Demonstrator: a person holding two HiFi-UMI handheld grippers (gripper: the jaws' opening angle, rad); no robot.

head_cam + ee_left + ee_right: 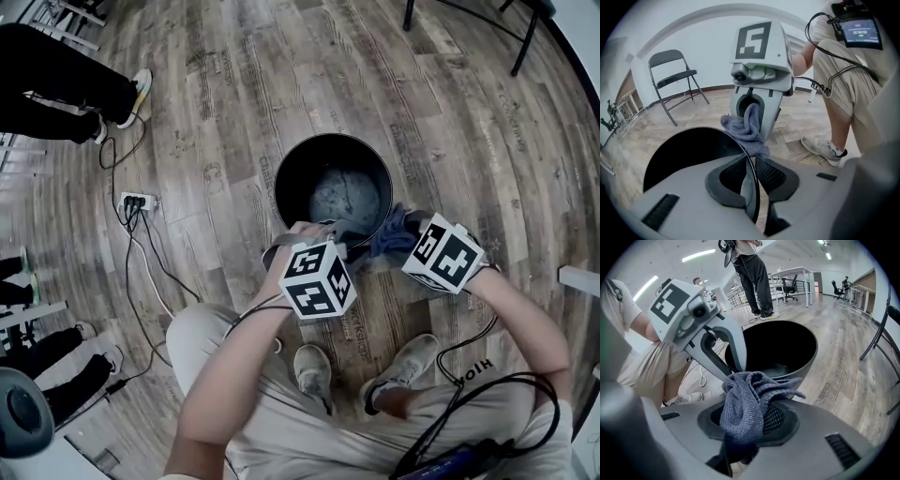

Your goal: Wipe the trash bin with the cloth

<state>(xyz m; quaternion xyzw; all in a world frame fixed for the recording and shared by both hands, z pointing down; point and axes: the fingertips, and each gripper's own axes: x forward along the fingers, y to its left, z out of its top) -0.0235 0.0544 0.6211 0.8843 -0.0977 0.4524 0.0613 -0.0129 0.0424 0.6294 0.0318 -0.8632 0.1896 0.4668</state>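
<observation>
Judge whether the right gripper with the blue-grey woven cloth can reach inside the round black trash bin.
Probably yes: the right gripper holds the cloth by the bin's open mouth; nothing blocks it.

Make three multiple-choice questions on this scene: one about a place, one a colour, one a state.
1. Where is the rim of the trash bin? A) between the jaws of the left gripper B) under the folding chair C) against a shoe
2. What colour is the trash bin? A) white B) black C) red
3. How is the cloth? A) spread flat on the floor B) bunched in the jaws of the right gripper C) lying at the bin's bottom
Answers: 1 A, the left gripper view shows the rim running between its jaws; 2 B, its wall is black in every view; 3 B, the right gripper view shows it clamped there.
</observation>
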